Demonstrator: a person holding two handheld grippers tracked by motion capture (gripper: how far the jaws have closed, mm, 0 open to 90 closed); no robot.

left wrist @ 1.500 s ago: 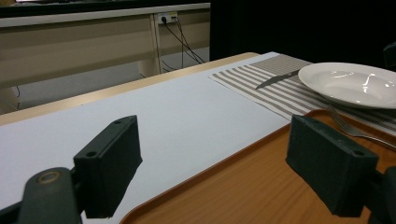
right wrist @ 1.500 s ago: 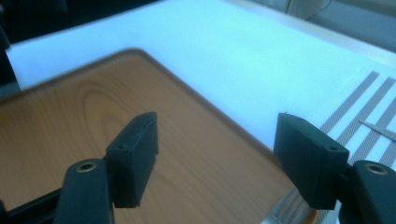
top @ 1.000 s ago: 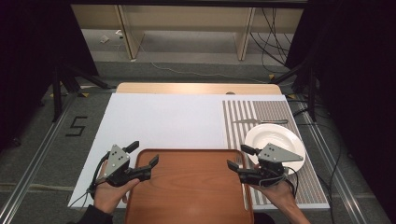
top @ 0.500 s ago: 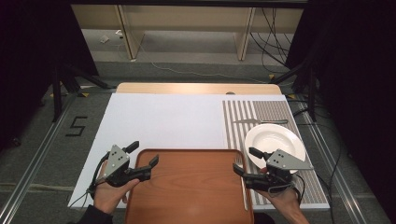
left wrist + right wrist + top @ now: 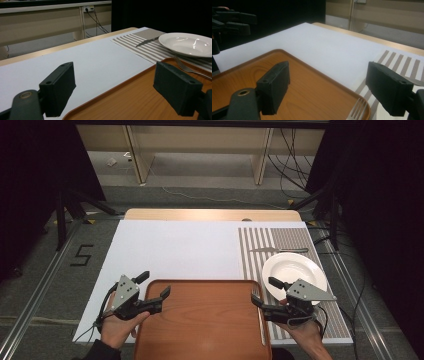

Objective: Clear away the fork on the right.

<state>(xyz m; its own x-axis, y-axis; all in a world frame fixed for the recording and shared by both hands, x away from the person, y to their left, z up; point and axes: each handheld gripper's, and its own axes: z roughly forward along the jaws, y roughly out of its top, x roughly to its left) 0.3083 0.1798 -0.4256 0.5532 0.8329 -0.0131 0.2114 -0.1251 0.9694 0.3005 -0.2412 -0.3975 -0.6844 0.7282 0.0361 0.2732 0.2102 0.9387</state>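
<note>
Tray [image 5: 205, 320]: brown wood-grain, raised rim, rounded corners. Lies flat at the near edge of the table [image 5: 210, 214], on the white sheet [image 5: 180, 250], its right rim overlapping the near left corner of the striped mat [image 5: 290, 240]. Sits between the two grippers; neither grips it.

Left gripper [image 5: 154, 289]: held in the person's left hand [image 5: 117, 327] at the tray's near left corner. Jaws stand wide apart, nothing between the pads. In the left gripper view [image 5: 117, 90] one jaw hangs over the white sheet, the other over the tray's wood, so the far left rim runs between them, clear of both pads.

Right gripper [image 5: 264, 292]: held in the right hand [image 5: 305, 335] at the tray's right rim, pointing across toward the left. Its jaws have just been opening and now stand spread wide, nothing clasped. In the right gripper view [image 5: 327, 87] one jaw hangs over the tray, the other over the striped mat; the far right corner of the tray falls between them.

Fork [image 5: 259, 312]: silver, lying along the tray's right rim, tines toward the far side, just beside the right gripper.

Plate [image 5: 295, 270]: white, shallow, on the striped mat just right of the tray's far right corner.

Knife [image 5: 277, 250]: on the mat beyond the plate, lying crosswise.
</note>
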